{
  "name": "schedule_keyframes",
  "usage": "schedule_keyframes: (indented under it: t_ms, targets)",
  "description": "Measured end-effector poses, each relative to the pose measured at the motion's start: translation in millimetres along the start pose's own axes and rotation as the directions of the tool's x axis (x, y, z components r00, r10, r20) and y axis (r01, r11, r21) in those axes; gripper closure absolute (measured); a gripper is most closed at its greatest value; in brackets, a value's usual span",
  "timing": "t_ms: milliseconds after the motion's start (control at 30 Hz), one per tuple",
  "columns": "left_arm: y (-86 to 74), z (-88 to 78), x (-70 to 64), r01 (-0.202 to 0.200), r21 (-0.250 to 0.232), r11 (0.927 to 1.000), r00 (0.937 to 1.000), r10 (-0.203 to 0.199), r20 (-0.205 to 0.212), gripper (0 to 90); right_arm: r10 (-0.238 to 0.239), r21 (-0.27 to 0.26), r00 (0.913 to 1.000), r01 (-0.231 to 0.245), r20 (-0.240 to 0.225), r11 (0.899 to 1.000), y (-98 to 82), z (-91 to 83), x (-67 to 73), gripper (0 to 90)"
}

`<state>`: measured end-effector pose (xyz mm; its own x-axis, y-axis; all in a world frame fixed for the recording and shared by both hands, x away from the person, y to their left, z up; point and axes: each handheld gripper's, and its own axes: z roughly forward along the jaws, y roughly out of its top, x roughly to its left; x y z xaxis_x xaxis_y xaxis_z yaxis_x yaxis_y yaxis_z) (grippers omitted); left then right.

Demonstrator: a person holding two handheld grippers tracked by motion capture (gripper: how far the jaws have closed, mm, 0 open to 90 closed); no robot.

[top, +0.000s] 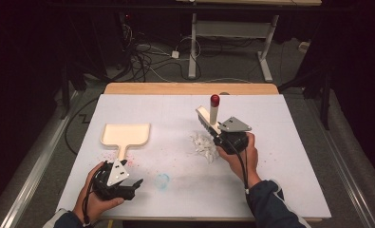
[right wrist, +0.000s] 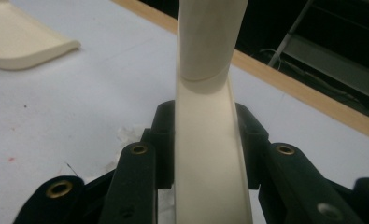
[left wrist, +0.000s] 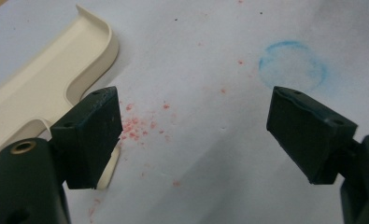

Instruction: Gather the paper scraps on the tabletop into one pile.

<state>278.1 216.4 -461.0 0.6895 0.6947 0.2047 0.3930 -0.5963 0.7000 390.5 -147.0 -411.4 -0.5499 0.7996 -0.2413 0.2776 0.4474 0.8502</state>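
Light is falling from above onto the white table cover (top: 270,156), which is showing evenly bright in the high view, while the floor and room around it are sinking into near black. Shadows on the cover are staying soft and faint. The high view is looking slightly soft and grainy. In the left gripper view the near jaws are reading dark and a little blurred. In the right gripper view the cream brush handle (right wrist: 210,140) is looming close and out of focus, the far background dim.

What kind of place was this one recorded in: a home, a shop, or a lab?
Most likely a lab or test room. The table is covered in white sheet, loose cables lie tangled on the floor behind it, and a bare height-adjustable desk frame stands in the dark background.
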Motion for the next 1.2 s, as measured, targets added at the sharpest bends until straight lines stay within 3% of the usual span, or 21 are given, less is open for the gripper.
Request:
schedule_keyframes:
  t_ms: [100,133,200,267,333,367,400,433,467,500,533,567,600,700,767,833,933,1000,1067,1133,1200]
  targets:
    - [-0.3,-0.3,0.5,0.0,0.0,1.0,1.0,0.0,-0.004,17.4,0.008,-0.031,0.9996,-0.009,-0.029,0.999,3.7,-11.5,-5.9,67.8]
    - [-0.3,-0.4,0.5,0.0,-0.001,1.0,1.0,0.0,-0.004,17.3,0.007,-0.057,0.9961,-0.012,-0.088,0.998,5.3,-20.4,-9.8,67.8]
    - [-0.3,-0.5,0.2,-0.003,0.001,1.0,1.0,0.003,-0.006,17.3,0.0,-0.067,0.9935,-0.007,-0.113,0.998,5.8,-24.8,-10.9,67.8]
    - [-0.4,-0.6,0.0,-0.004,0.001,1.0,1.0,0.004,-0.008,17.4,-0.031,-0.079,0.9828,0.017,-0.182,0.997,5.7,-32.9,-11.9,67.8]
    - [-0.4,-0.7,0.3,-0.003,0.002,1.0,1.0,0.003,-0.008,17.4,-0.064,-0.099,0.9633,0.039,-0.261,0.994,3.3,-40.5,-11.3,67.8]
    - [-0.4,-0.5,0.3,-0.003,0.003,1.0,1.0,0.003,-0.008,17.4,-0.102,-0.105,0.9324,0.069,-0.347,0.992,0.1,-45.2,-10.0,67.8]
    - [-0.2,-0.4,0.2,-0.002,0.005,1.0,1.0,0.003,-0.008,17.4,-0.12,-0.105,0.9135,0.085,-0.389,0.991,-2.1,-46.6,-8.9,67.8]
    - [-0.1,-0.2,-0.1,-0.003,0.004,1.0,1.0,0.003,-0.008,17.4,-0.12,-0.105,0.9135,0.085,-0.389,0.991,-2.1,-46.6,-8.9,67.8]
    - [0.1,0.0,-0.3,-0.002,0.003,1.0,1.0,0.002,-0.007,17.4,-0.167,-0.118,0.8679,0.127,-0.468,0.985,-7.3,-46.5,-7.0,67.8]
    - [0.3,0.3,-0.5,-0.004,0.003,1.0,1.0,0.004,-0.007,17.4,-0.183,-0.113,0.8448,0.145,-0.503,0.983,-10.2,-45.1,-6.2,67.8]
    - [0.4,0.6,-0.6,-0.006,0.005,1.0,1.0,0.006,-0.006,17.4,-0.183,-0.113,0.8448,0.145,-0.503,0.983,-10.2,-45.1,-6.2,67.8]
    - [0.5,0.8,-0.4,-0.009,0.008,0.9999,0.9999,0.009,-0.005,17.4,-0.214,-0.111,0.8049,0.184,-0.553,0.977,-16.7,-39.4,-4.8,67.8]
    - [0.5,1.1,-0.4,-0.01,0.009,0.9999,0.9999,0.01,-0.003,17.4,-0.214,-0.111,0.8049,0.184,-0.553,0.977,-16.7,-39.4,-4.8,67.8]
    - [0.5,2.0,-0.5,-0.006,0.009,0.9999,1.0,0.006,0.001,17.4,-0.233,-0.104,0.7521,0.216,-0.616,0.971,-27.4,-24.1,-6.6,67.8]
    - [0.3,2.4,-0.3,-0.004,0.009,1.0,1.0,0.004,0.004,17.4,-0.242,-0.096,0.7283,0.236,-0.641,0.967,-35.8,-7.5,-9.3,67.8]
    - [0.3,2.8,-0.1,-0.005,0.012,0.9999,1.0,0.005,0.006,17.4,-0.235,-0.106,0.7229,0.221,-0.65,0.97,-35.9,-3.8,-12.1,67.9]
    - [0.7,4.4,-0.3,-0.008,0.013,0.9999,0.9999,0.008,0.011,17.4,-0.255,-0.123,0.7282,0.231,-0.636,0.965,-33.0,4.8,-15.0,67.8]
    - [1.3,6.1,-1.0,-0.014,0.018,0.9997,0.9998,0.013,0.014,17.4,-0.259,-0.125,0.727,0.234,-0.636,0.964,-30.2,10.6,-15.7,67.8]
    - [2.0,7.3,-1.9,-0.021,0.023,0.9995,0.9996,0.021,0.018,17.3,-0.267,-0.123,0.7416,0.244,-0.616,0.962,-26.8,15.0,-15.3,67.9]
    - [2.4,8.1,-2.7,-0.026,0.023,0.9994,0.9995,0.026,0.02,17.4,-0.272,-0.122,0.7474,0.251,-0.606,0.96,-23.5,18.7,-15.5,67.9]
    - [2.3,8.6,-3.0,-0.027,0.024,0.9993,0.9994,0.026,0.021,17.3,-0.27,-0.114,0.765,0.252,-0.585,0.961,-20.6,21.5,-15.9,67.9]
